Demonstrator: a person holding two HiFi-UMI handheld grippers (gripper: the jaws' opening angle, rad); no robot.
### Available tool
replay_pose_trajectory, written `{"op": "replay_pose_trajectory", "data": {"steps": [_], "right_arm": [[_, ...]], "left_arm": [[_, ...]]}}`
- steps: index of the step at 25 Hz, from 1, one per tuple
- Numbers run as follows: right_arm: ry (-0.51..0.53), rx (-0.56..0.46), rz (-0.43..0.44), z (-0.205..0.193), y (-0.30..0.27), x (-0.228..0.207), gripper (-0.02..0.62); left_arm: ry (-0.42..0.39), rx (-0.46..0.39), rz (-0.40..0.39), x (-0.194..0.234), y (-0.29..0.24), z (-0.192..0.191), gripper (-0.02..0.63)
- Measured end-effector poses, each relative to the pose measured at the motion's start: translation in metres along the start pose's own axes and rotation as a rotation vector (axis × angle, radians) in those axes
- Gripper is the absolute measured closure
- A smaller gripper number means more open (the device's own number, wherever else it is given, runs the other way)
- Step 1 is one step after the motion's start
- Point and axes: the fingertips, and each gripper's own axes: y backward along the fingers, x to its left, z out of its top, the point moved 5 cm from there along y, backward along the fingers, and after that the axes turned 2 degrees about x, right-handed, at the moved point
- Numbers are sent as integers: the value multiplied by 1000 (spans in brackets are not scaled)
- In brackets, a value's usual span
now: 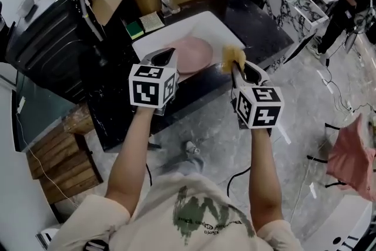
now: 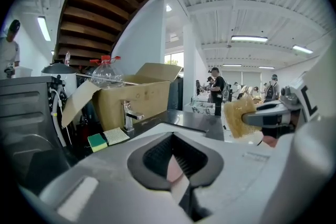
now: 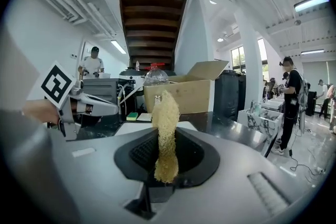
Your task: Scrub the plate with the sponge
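Holding the sponge (image 1: 233, 57) in the right hand-held gripper (image 1: 239, 70), clamped on its lower part, with most of it standing free above the jaws in the right gripper view. Looks like a coarse, fibrous, loofah-type pad: light, soft and springy, likely to squash flat under load. No need for a harder squeeze; better to scrub with the free end and steer the jaw tips clear of the surface. Gripping a thin pink edge with the left hand-held gripper (image 1: 164, 57), jaws closed on it; reads as the left rim of the plate (image 1: 197, 53). Holding that plate over the white sink (image 1: 223, 29) set in the dark worktop (image 1: 264, 32), sponge just beside its right edge. Can't tell if touching, or whether resting on the sink floor or lifted slightly. Judging it stiff and smooth, slippery once wet, chippable if dropped, with its weight levering on a single rim grip. Rim is the only real take-hold spot, so bite deep and aim scrub force toward the gripped side. Spare green sponge (image 1: 134, 28) near the tap (image 1: 168, 3), well apart from both hand-held grippers.
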Motion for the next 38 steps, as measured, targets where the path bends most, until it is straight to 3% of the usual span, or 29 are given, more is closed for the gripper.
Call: {"op": "replay_pose_trajectory", "data": {"steps": [11,20,29,38], "right_arm": [[65,41,119,43,-109,-11,534],[124,64,187,61,-167,-1,534],[181,46,268,80,-204,19,534],[209,16,389,95,-241,11,534]], "left_arm": [[79,16,92,63,-60,19,604],[140,13,154,104,-73,14,604],[150,9,205,121,-72,10,604],[155,14,333,130,-78,12,604]]}}
